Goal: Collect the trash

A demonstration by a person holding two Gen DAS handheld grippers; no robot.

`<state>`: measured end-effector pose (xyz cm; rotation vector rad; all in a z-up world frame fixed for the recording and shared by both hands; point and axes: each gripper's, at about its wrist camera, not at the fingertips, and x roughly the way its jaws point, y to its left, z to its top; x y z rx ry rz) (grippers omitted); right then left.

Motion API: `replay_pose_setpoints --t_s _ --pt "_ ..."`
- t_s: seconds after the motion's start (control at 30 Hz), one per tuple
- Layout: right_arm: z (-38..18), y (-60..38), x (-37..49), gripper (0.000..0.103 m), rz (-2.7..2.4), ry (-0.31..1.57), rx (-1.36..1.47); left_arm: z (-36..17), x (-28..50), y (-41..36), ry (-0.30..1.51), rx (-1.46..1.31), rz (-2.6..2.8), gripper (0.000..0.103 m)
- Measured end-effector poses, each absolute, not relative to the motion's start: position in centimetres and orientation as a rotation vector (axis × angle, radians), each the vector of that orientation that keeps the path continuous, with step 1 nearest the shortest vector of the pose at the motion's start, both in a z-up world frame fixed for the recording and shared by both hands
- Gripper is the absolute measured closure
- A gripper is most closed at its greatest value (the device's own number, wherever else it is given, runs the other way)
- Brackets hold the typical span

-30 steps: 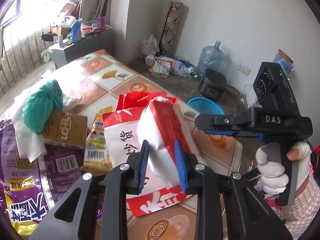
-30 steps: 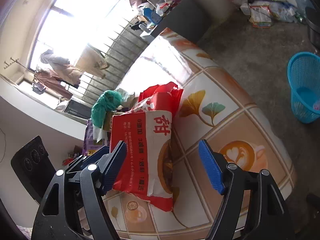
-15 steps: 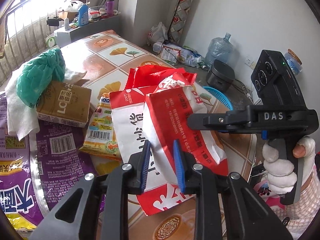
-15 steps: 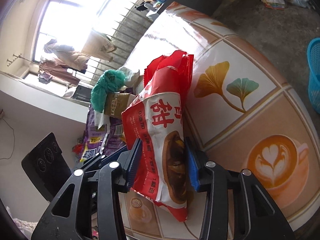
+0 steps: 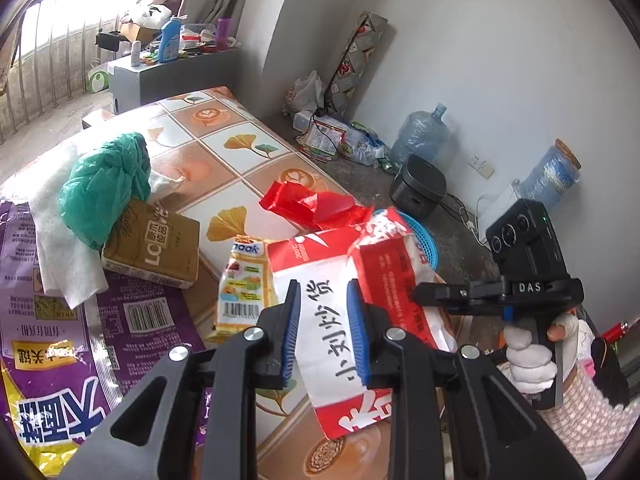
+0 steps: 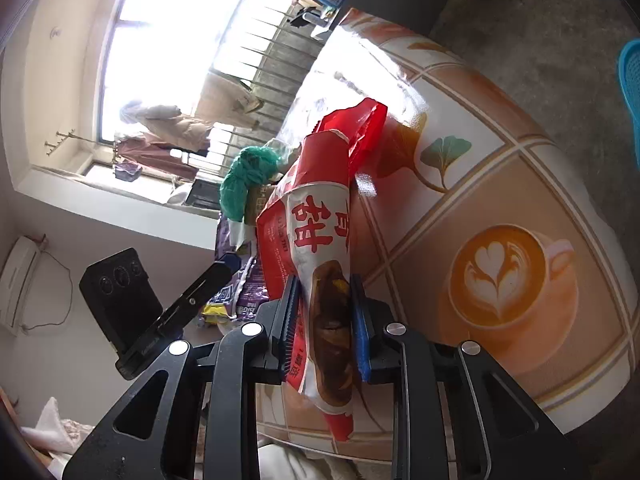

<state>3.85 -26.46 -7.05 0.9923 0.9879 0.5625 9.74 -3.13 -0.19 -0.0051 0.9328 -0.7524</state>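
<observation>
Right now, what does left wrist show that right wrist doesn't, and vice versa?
Left wrist only: the purple bag, brown carton, yellow snack packet, rice cooker, water jug, and the right gripper side-on, in a gloved hand.

Right wrist only: the window with hanging clothes, a wall air conditioner, and the right gripper shut on the red-and-white bag.

Both: that red-and-white bag, the red plastic bag, green bag, patterned tabletop, blue basket.

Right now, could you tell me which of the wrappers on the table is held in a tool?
The red and white snack bag, pinched by the right tool. The purple bag and yellow packet lie flat, untouched.
</observation>
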Motion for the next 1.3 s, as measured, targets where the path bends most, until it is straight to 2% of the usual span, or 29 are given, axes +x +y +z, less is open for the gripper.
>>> replay_pose_setpoints --t_s 0.2,0.5,0.57,0.63,0.8,1.07,1.3 --pt "-7.5 -27.8 3.2 0.082 0.554 0.964 1.029 -2.1 11.7 -3.5 1.025 -0.019 -0.670 0.080" --pt "-6.9 -29.8 1.1 0.082 0.629 0.905 1.045 -3.8 11.4 -4.3 1.073 0.048 -0.647 0.080" --pt "-6.9 -30.5 1.1 0.082 0.643 0.889 1.054 -4.1 11.6 -4.6 1.090 0.045 -0.645 0.074" --pt "-6.9 -31.4 0.9 0.082 0.628 0.879 1.060 -4.2 11.8 -5.0 1.093 0.055 -0.627 0.062" --pt "-7.8 -32.6 0.8 0.082 0.569 0.889 1.081 -4.3 11.8 -5.9 1.066 0.131 -0.583 0.052" --pt "-8.5 -32.4 0.7 0.082 0.515 0.925 1.059 -5.1 13.0 -5.7 1.112 0.076 -0.601 0.051" --pt "-8.0 -31.5 1.3 0.082 0.494 0.942 0.995 -3.5 12.9 -4.5 1.073 -0.029 -0.698 0.051"
